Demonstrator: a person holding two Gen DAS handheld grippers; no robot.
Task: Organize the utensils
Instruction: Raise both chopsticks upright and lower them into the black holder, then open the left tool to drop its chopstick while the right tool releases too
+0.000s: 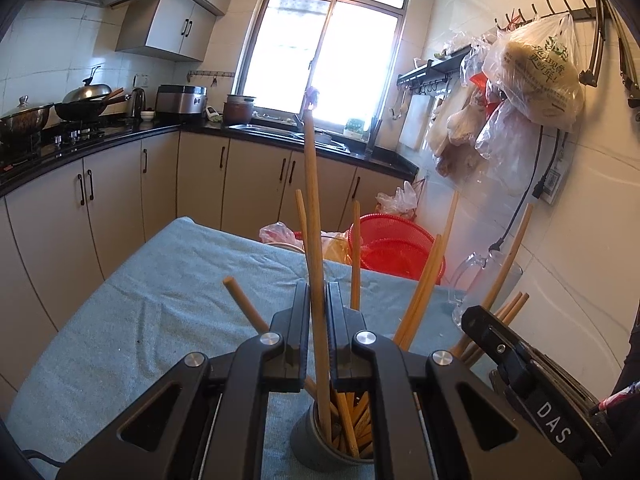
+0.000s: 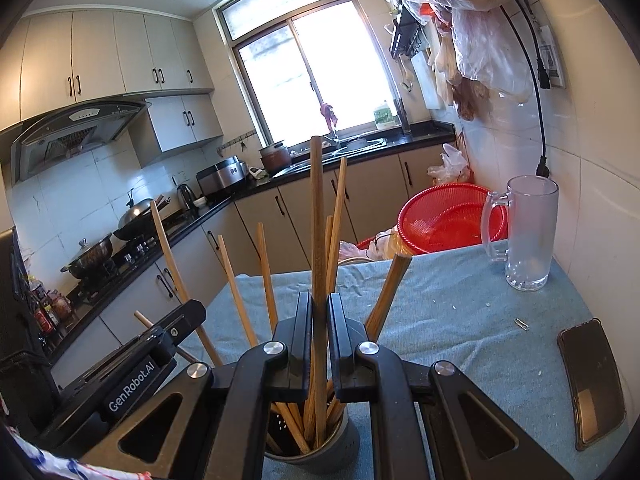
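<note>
Both tools sit directly above the grey holder (image 1: pixel 332 440), lower centre of each wrist view, on the blue-cloth tabletop (image 1: pixel 160 300). Left tool (image 1: pixel 318 312): jaws narrowed onto one long chopstick (image 1: pixel 314 220), long axis near vertical, lower end inside the holder among the other chopsticks (image 1: pixel 420 292). Right tool (image 2: pixel 320 320): jaws likewise narrowed onto a darker upright stick (image 2: pixel 318 220), its foot in the same holder (image 2: pixel 316 452). Each stick runs straight down from tool to holder mouth, so the judged next move is release or a vertical lift. Glass mug (image 2: pixel 524 232) stands empty at the right of the frame, well apart; phone (image 2: pixel 592 380) lower right
</note>
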